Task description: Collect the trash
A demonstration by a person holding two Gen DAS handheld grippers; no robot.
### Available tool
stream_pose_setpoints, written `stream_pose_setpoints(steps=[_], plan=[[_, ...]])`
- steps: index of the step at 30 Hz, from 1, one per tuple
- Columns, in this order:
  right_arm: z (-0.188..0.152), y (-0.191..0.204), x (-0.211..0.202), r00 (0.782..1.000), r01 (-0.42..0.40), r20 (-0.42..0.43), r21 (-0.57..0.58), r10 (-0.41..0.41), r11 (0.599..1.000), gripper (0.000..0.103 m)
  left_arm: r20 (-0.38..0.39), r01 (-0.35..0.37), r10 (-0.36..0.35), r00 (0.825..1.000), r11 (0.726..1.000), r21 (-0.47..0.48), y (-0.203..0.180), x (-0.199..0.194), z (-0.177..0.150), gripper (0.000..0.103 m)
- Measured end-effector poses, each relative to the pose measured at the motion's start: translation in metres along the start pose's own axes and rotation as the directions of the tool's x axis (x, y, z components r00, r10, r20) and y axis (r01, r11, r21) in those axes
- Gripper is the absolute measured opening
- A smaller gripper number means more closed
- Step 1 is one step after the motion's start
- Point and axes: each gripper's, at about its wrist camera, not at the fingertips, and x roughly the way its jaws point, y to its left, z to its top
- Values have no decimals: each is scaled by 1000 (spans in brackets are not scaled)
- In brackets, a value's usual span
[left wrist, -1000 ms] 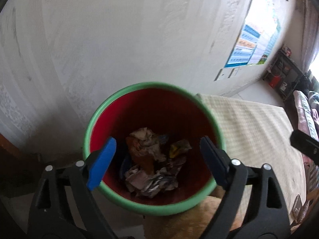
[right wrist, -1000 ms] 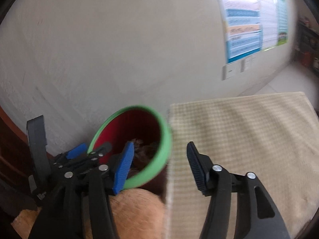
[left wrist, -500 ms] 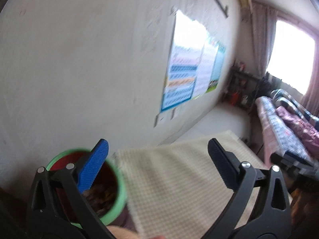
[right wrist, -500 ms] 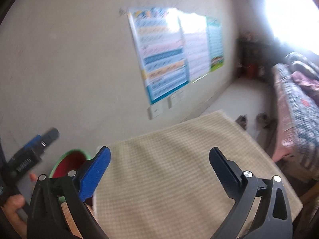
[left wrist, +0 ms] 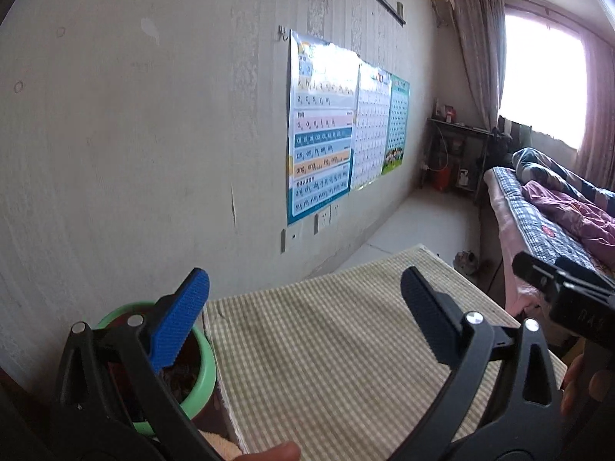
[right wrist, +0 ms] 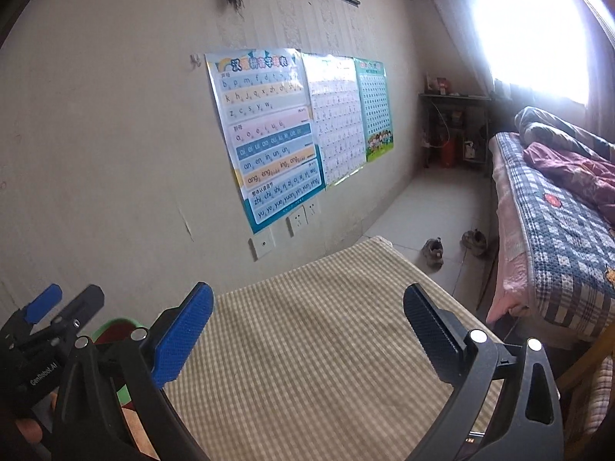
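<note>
Checked tabletop (left wrist: 346, 365) lies below both wide-open, empty claws, left claw (left wrist: 303, 319) and right claw (right wrist: 307, 330); green-rimmed bin (left wrist: 205, 368) sits left of them.

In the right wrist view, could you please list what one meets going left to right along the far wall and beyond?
Wall socket plates → pinyin poster → green-bordered chart → metal shelf → bed.

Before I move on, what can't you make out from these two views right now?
- Bin contents: left view, the left gripper finger covers most of the opening; what shows is dark and blurred.
- Bin in right view: only a sliver of rim, behind both grippers.
- Cloth near edge: cut off by both frames.
- Right gripper: open, empty.
</note>
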Motion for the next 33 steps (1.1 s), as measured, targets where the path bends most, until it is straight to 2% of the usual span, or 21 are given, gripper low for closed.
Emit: stream_pose_setpoints(steps=[14, 33], plan=[[-4, 11, 6, 1000, -3, -18, -42, 2, 999, 96, -33, -22, 22, 999, 1000, -15, 8, 5, -5, 98], [-9, 18, 16, 999, -10, -46, -41, 8, 999, 96, -43, -38, 38, 998, 999, -6, 8, 6, -9, 98]])
